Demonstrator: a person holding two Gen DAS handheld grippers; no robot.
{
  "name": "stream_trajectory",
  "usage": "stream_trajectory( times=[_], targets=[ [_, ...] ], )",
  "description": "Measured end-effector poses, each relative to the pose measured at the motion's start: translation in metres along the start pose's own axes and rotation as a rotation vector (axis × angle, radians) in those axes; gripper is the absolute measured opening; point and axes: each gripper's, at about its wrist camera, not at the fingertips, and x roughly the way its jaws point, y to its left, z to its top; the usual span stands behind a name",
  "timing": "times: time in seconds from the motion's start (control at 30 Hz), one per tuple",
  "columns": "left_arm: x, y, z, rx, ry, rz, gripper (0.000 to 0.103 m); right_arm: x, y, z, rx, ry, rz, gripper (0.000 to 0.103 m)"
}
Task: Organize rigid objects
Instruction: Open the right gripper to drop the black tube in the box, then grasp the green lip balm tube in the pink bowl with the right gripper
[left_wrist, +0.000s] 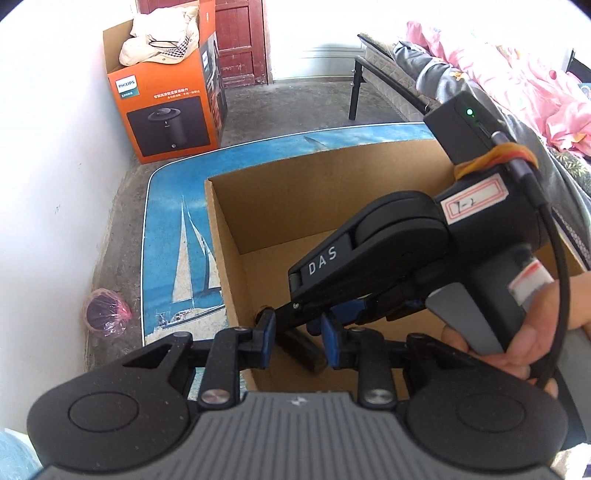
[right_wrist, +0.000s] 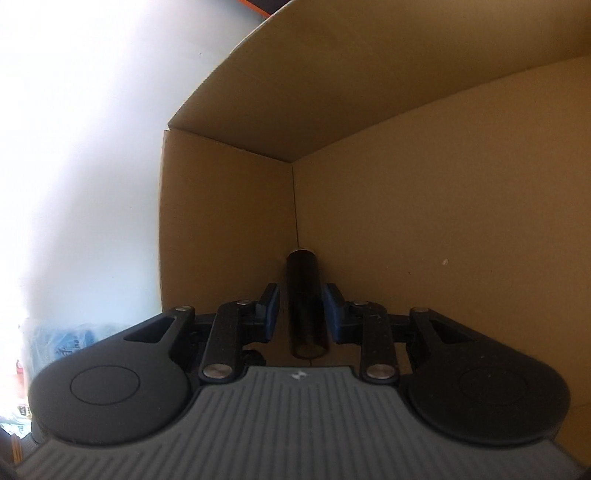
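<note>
An open cardboard box (left_wrist: 229, 214) stands on a blue table with a sailboat print (left_wrist: 177, 236). A dark cylindrical bottle (right_wrist: 306, 306) lies on the box floor near a corner. My right gripper (right_wrist: 301, 310) is inside the box with its blue pads on either side of the bottle, a small gap on each side, so it is open around it. In the left wrist view the right gripper (left_wrist: 295, 314) reaches down into the box and the bottle (left_wrist: 301, 349) shows below it. My left gripper (left_wrist: 297, 341) is open and empty above the box's near edge.
An orange Philips carton (left_wrist: 166, 107) with clothes in it stands on the floor by the white wall. A pink-wrapped round object (left_wrist: 105, 312) lies on the floor at left. A bed with pink bedding (left_wrist: 517, 74) is at right. A red door (left_wrist: 240, 40) is behind.
</note>
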Motion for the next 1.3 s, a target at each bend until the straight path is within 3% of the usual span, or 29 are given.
stream_trajectory(
  times=[0.1, 0.2, 0.43, 0.6, 0.73, 0.9, 1.07, 1.17, 1.3],
  targets=[
    [-0.013, 0.003, -0.004, -0.020, -0.026, -0.025, 0.035, -0.016, -0.002, -0.003, -0.002, -0.033, 0.018, 0.046],
    [-0.035, 0.006, -0.011, -0.046, -0.071, -0.045, 0.037, -0.041, -0.001, -0.014, -0.001, -0.075, 0.052, 0.046],
    [-0.102, 0.009, -0.044, -0.071, -0.183, -0.107, 0.044, -0.139, 0.005, -0.097, -0.110, -0.255, 0.197, 0.046],
    [-0.127, -0.001, -0.085, -0.051, -0.192, -0.127, 0.047, -0.189, -0.010, -0.177, -0.188, -0.360, 0.247, 0.046],
    [-0.117, -0.017, -0.123, -0.024, -0.132, -0.176, 0.047, -0.168, -0.040, -0.222, -0.117, -0.302, 0.250, 0.046],
    [-0.091, -0.040, -0.166, 0.027, -0.068, -0.180, 0.045, -0.099, -0.075, -0.246, 0.038, -0.182, 0.222, 0.037],
    [-0.073, -0.062, -0.190, 0.115, -0.057, -0.117, 0.035, -0.059, -0.079, -0.247, 0.087, -0.107, 0.151, 0.031],
    [-0.061, -0.069, -0.192, 0.134, -0.039, -0.108, 0.023, -0.045, -0.076, -0.242, 0.087, -0.091, 0.113, 0.030],
    [-0.049, -0.070, -0.191, 0.143, -0.019, -0.107, 0.017, -0.040, -0.072, -0.238, 0.099, -0.074, 0.075, 0.030]
  ],
)
